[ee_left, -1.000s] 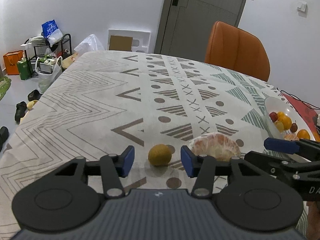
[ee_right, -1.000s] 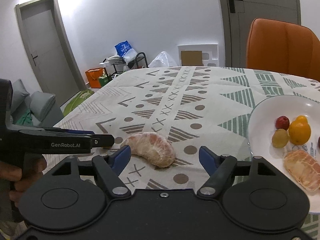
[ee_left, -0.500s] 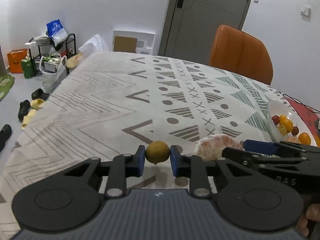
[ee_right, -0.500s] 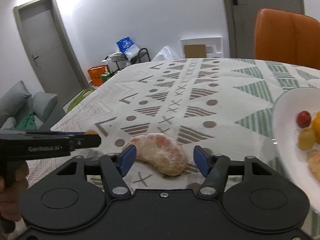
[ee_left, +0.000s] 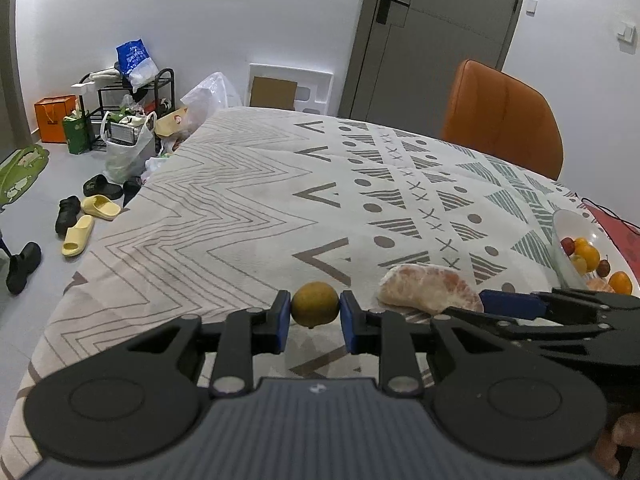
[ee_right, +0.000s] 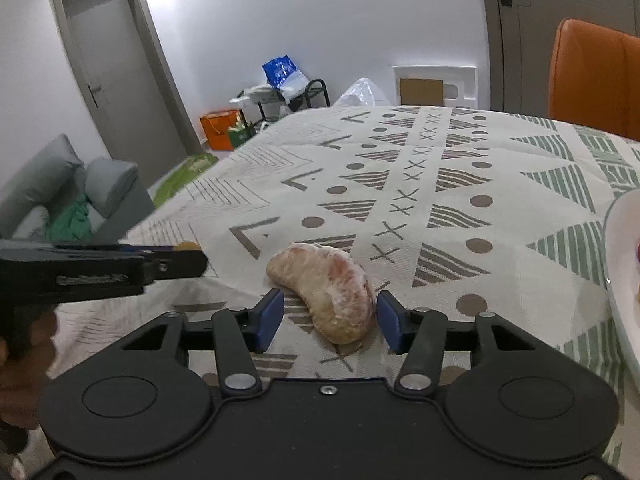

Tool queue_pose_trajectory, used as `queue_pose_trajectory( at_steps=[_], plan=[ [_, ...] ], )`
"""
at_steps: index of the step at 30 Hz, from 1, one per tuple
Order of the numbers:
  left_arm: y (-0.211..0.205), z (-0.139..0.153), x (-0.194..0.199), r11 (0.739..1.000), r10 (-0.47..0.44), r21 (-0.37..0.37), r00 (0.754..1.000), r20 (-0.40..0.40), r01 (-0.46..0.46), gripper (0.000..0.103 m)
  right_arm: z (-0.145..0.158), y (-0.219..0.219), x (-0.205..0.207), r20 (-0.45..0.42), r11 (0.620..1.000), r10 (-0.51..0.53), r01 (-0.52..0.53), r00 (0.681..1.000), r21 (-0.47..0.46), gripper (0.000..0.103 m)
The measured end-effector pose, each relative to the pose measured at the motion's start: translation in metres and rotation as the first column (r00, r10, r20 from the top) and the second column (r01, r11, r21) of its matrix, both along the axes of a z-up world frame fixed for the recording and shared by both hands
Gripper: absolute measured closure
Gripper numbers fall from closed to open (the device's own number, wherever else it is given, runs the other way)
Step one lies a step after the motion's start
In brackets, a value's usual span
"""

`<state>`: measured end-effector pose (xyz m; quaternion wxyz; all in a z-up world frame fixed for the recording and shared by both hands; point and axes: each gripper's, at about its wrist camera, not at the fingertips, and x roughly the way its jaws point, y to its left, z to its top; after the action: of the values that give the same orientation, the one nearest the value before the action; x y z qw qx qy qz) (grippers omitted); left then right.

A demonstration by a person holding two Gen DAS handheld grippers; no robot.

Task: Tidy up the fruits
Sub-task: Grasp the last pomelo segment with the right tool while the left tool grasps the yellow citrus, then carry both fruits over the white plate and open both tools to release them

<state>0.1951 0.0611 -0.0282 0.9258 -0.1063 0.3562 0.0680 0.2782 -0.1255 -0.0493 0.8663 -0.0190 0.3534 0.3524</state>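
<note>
Yellow-brown fruit (ee_left: 315, 309) clamped between left gripper (ee_left: 315, 322) pads; right gripper (ee_right: 330, 322) apart around pomelo segment (ee_right: 326, 290), perhaps touching.

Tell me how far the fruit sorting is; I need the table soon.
Done: several fruits sit in the bowl. In hand: the left gripper is shut on a small yellow fruit; the right gripper straddles the peeled segment, jaws open. Left: both go to the bowl.

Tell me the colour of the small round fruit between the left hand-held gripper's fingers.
Dull yellow-brown round fruit, clearest in the left wrist view.
</note>
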Motion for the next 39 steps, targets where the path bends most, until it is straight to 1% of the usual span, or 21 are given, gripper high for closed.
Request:
queue_pose_trajectory(
  at_steps=[4,7,11,14,16,18,23,28,34,39],
  plan=[
    [0.003,-0.001,0.001,1.0,0.003,-0.012,1.0,-0.006,-0.003,0.078,-0.004,0.016,0.002,0.069,0.996,-0.002,0.008,0.998,-0.085,0.051],
    [0.004,-0.002,0.002,1.0,0.0,-0.02,1.0,-0.003,0.0,0.078,-0.005,0.024,0.0,0.104,0.993,0.01,0.003,0.995,-0.12,0.049],
    [0.006,-0.002,0.002,1.0,0.001,-0.029,1.0,-0.008,-0.001,0.078,-0.006,0.024,0.002,0.123,0.991,0.008,0.009,0.992,-0.132,0.049],
    [0.007,-0.004,0.003,1.0,-0.005,-0.027,1.0,-0.007,0.005,0.078,-0.005,0.022,0.006,0.129,0.989,-0.025,0.043,0.991,-0.139,0.049],
    [0.007,-0.003,0.004,1.0,-0.006,-0.026,1.0,-0.004,0.006,0.078,-0.005,0.019,0.008,0.126,0.989,-0.04,0.057,0.991,-0.138,0.053],
    [0.007,-0.003,0.005,1.0,-0.007,-0.03,1.0,-0.002,0.007,0.078,-0.004,0.017,0.008,0.124,0.989,-0.047,0.064,0.991,-0.131,0.053],
    [0.003,-0.002,0.004,0.999,-0.013,-0.029,1.0,0.007,0.013,0.078,-0.006,0.023,0.008,0.142,0.99,-0.019,0.038,0.99,-0.134,0.05],
    [0.006,-0.002,0.001,1.0,0.0,-0.025,1.0,0.005,0.0,0.078,-0.004,0.028,0.008,0.126,0.992,-0.002,0.017,0.992,-0.125,0.049],
    [0.008,-0.001,0.002,1.0,0.01,-0.022,1.0,0.007,-0.01,0.078,0.006,0.02,0.007,0.04,0.998,0.021,-0.019,0.999,-0.066,0.05],
    [0.006,-0.003,0.005,1.0,0.007,-0.024,1.0,0.004,-0.007,0.078,0.012,0.013,-0.002,0.024,0.998,0.045,-0.044,0.999,-0.043,0.05]
  ],
)
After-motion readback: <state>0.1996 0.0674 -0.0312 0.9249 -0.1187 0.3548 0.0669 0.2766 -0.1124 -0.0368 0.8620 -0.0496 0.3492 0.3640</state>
